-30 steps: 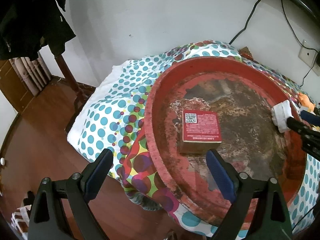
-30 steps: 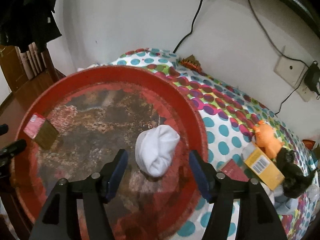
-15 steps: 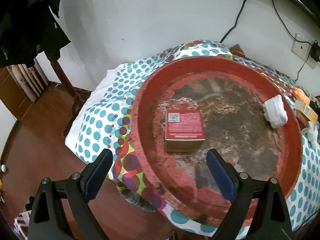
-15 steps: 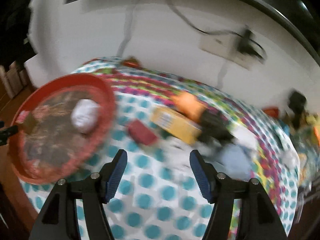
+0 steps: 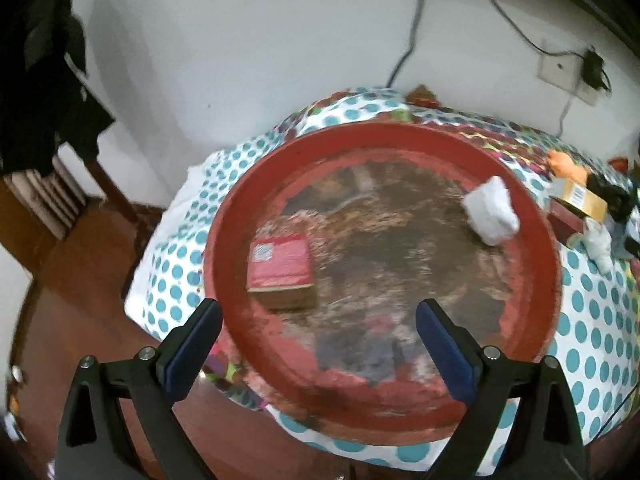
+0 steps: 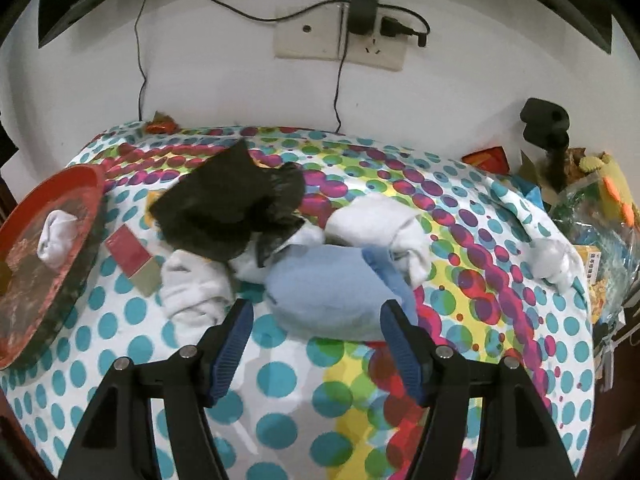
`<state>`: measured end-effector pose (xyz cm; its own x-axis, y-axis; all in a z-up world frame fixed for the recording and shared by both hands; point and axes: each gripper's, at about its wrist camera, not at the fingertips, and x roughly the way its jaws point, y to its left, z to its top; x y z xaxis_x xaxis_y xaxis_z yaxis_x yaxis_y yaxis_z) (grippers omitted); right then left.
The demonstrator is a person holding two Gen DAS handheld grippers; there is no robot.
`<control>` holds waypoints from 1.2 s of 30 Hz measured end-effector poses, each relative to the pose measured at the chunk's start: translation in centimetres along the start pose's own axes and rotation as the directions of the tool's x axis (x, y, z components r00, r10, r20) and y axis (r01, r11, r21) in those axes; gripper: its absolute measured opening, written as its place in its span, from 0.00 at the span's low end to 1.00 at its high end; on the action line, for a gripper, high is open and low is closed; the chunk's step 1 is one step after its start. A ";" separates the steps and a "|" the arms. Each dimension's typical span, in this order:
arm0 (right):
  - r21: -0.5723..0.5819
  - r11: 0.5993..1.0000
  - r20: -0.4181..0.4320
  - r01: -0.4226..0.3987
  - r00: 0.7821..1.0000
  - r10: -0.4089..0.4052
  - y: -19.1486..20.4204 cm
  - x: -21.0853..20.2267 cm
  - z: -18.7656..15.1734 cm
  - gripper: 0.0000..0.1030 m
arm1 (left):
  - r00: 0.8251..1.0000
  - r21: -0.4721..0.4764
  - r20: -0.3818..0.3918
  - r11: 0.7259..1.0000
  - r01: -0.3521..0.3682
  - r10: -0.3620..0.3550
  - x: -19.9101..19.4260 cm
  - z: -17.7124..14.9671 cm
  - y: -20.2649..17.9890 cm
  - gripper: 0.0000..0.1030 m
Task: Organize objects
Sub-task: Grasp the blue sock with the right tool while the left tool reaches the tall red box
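Observation:
A round red tray [image 5: 224, 240] lies on the dotted tablecloth and holds a red box [image 5: 280, 268] and a rolled white sock [image 5: 492, 210]. My left gripper [image 5: 318, 320] hovers open over the tray's near rim, empty. In the right wrist view the tray [image 6: 86, 248] is at the far left. My right gripper [image 6: 316, 320] hangs just in front of a light blue rolled cloth [image 6: 332, 292]; its jaws are opening with nothing between them. A black sock bundle [image 6: 228, 212], white socks [image 6: 196, 288] [image 6: 380, 220] and a small red box [image 6: 134, 256] lie around the blue roll.
A yellow box [image 5: 580, 198] and an orange toy [image 5: 566, 162] sit beyond the tray. Another white sock [image 6: 556, 256] and crinkled bags [image 6: 592, 216] crowd the table's right end. A wall socket with a charger [image 6: 360, 12] is behind. Wooden floor [image 5: 80, 280] lies off the table's left edge.
My right gripper swung away from the tray and the white sock to the pile of socks on the cloth. My left gripper drew back a little, so more of the tray shows.

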<state>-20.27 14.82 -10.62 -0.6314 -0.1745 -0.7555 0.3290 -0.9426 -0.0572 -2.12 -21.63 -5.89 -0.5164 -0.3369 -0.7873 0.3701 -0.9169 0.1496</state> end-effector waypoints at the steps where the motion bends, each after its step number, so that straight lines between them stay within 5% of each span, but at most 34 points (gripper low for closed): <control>1: 0.003 1.000 0.001 0.007 1.000 -0.007 -0.1 0.3 -0.1 0.67 | 1.000 0.016 0.002 1.000 0.002 -0.002 -0.3 0.2 -0.6 0.94; 12: -0.006 0.999 0.002 -0.041 0.999 0.041 -1.5 3.6 -0.3 0.66 | 0.991 0.162 0.013 0.978 0.127 -0.131 -2.6 3.0 -10.6 0.95; 19: -0.001 0.997 0.026 -0.075 0.997 0.075 -3.2 2.7 -0.8 0.37 | 0.978 0.207 -0.036 0.956 0.210 -0.207 -2.3 4.2 -17.7 0.95; 32: 0.064 0.990 0.036 -0.129 0.991 0.127 -8.6 1.0 -2.8 0.34 | 0.952 -0.028 -0.220 0.977 0.214 -0.215 2.2 8.1 -23.8 0.95; 36: 0.074 0.987 0.032 -0.145 0.989 0.143 -8.9 1.2 -2.8 0.34 | 0.931 -0.139 -0.273 0.968 0.209 -0.241 4.2 9.0 -24.1 0.93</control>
<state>-21.99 23.78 -12.85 -0.6005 -0.3164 -0.7344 0.3640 -0.9259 0.1012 -20.14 -2.84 -7.43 -0.3588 -0.0345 -0.9328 0.3576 -0.9282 -0.1032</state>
